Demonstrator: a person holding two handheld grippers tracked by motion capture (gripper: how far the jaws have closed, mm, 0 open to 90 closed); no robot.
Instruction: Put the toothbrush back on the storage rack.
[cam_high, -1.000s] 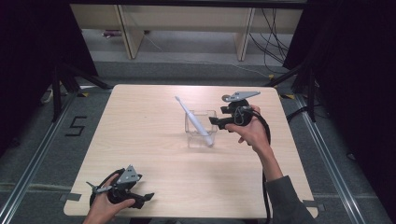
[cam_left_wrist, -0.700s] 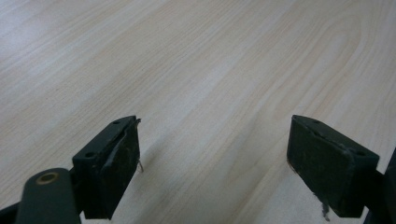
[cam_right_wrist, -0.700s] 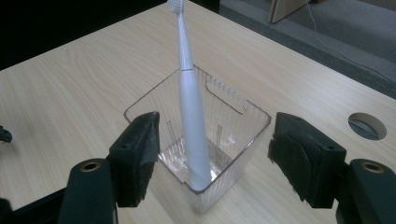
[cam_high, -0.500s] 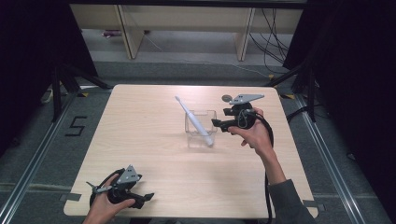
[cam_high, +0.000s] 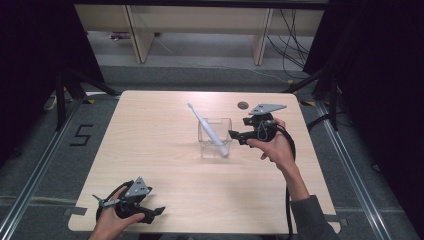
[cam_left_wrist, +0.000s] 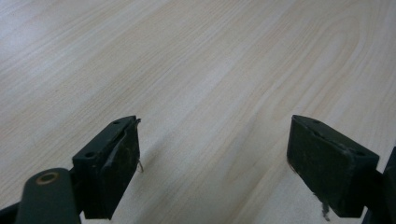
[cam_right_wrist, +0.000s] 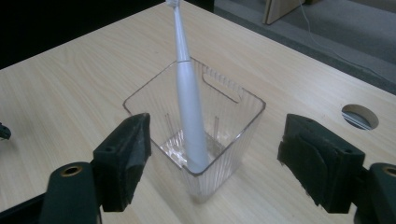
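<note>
Toothbrush (cam_right_wrist: 189, 107) just ahead of right tool (cam_right_wrist: 215, 154)

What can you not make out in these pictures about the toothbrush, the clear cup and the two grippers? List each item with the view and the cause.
- Toothbrush bristles: right gripper view, cut off by the top edge; too small in the high view.
- Clear cup base: right gripper view, blurred by the ribbed walls.
- Left gripper jaws: high view, partly covered by the hand; bottom edge cuts the forearm.
- Right gripper jaw gap: high view, too small to judge.
</note>
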